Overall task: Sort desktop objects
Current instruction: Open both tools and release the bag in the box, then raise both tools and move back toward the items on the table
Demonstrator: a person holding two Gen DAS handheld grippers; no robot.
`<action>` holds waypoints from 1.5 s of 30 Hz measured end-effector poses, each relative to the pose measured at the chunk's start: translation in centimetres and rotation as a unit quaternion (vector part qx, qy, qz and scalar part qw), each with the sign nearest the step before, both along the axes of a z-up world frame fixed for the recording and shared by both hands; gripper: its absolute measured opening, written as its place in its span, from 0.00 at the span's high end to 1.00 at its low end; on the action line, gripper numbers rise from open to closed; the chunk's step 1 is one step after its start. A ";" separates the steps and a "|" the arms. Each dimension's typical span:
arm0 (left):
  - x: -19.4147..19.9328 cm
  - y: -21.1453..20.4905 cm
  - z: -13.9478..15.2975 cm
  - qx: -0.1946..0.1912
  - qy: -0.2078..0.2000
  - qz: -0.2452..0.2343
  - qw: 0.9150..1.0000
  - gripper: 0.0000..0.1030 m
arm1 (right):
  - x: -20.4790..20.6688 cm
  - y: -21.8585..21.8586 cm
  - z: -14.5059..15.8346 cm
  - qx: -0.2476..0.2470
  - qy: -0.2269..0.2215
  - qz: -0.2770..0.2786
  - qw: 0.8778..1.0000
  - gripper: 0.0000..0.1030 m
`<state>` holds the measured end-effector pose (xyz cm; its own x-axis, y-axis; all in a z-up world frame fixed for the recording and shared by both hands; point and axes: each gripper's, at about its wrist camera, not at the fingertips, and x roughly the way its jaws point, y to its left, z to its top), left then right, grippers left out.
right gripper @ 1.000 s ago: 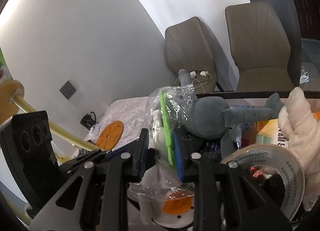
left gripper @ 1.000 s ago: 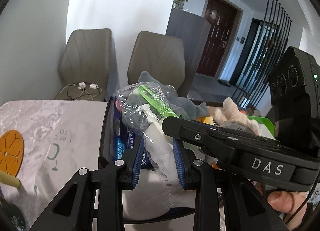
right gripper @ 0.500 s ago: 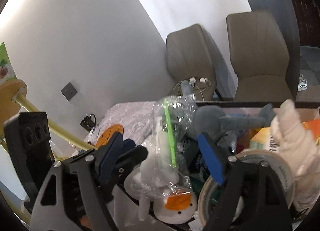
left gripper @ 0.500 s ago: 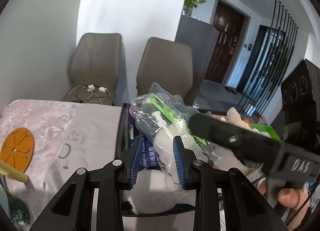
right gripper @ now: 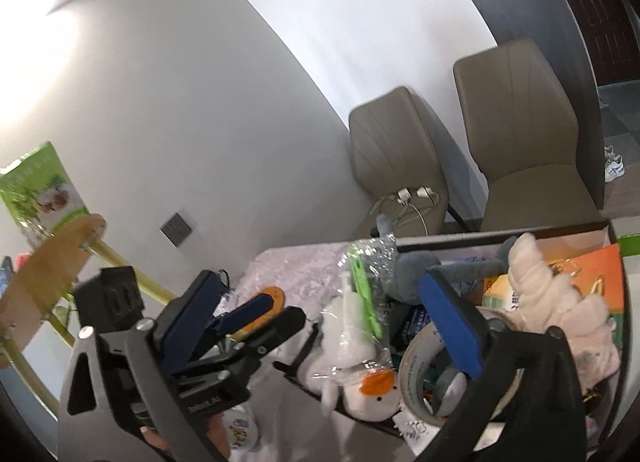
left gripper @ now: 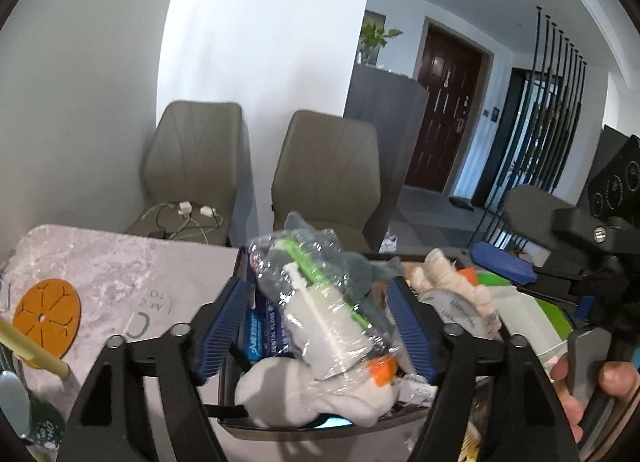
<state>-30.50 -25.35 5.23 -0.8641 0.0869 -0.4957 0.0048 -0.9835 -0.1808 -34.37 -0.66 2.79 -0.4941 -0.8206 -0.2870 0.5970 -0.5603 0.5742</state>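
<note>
The clear crinkled plastic bag with a white bottle and green comb lies atop the dark open storage box. Both the left tool and the right tool have just been opening. They gape wide around the bag without pressing it.

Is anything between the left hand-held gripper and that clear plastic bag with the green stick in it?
Nothing visible. The clear plastic bag lies on the pile in the black bin, right between the open pads of the left hand-held gripper, which have just been opening. Neither pad presses on it.

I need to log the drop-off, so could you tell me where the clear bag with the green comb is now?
The clear bag lies on top of the pile in the black bin, resting on the white plush duck beside the grey plush, between the open left tongs.
</note>
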 end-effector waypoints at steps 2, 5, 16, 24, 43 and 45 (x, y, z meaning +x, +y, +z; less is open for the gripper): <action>0.5 0.3 0.7 -0.002 0.013 0.002 1.000 0.14 | 0.7 0.9 0.6 -0.010 0.006 -0.004 1.000 0.00; 1.3 0.7 1.6 -0.005 0.036 0.011 0.999 0.02 | 1.6 2.5 1.4 -0.027 0.011 -0.012 0.999 0.00; 4.0 2.3 3.0 -0.013 0.060 0.029 0.998 0.01 | 5.1 5.6 3.0 -0.042 0.031 -0.030 0.998 0.00; 6.4 3.5 2.9 -0.018 0.054 0.023 0.998 0.01 | 8.1 7.6 3.0 -0.042 0.035 -0.044 0.998 0.00; 14.1 6.3 3.7 -0.020 0.063 0.016 0.998 0.01 | 16.6 12.1 3.6 -0.038 0.049 -0.069 0.996 0.00; 15.0 6.6 3.9 -0.021 0.065 0.015 0.998 0.01 | 17.6 12.7 3.7 -0.038 0.053 -0.075 0.995 0.00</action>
<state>-15.53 -18.80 9.16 -0.9235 0.0410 -0.3814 0.0141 -0.9900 -0.1404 -16.81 12.02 6.49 -0.6362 -0.7531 -0.1677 0.5694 -0.6050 0.5566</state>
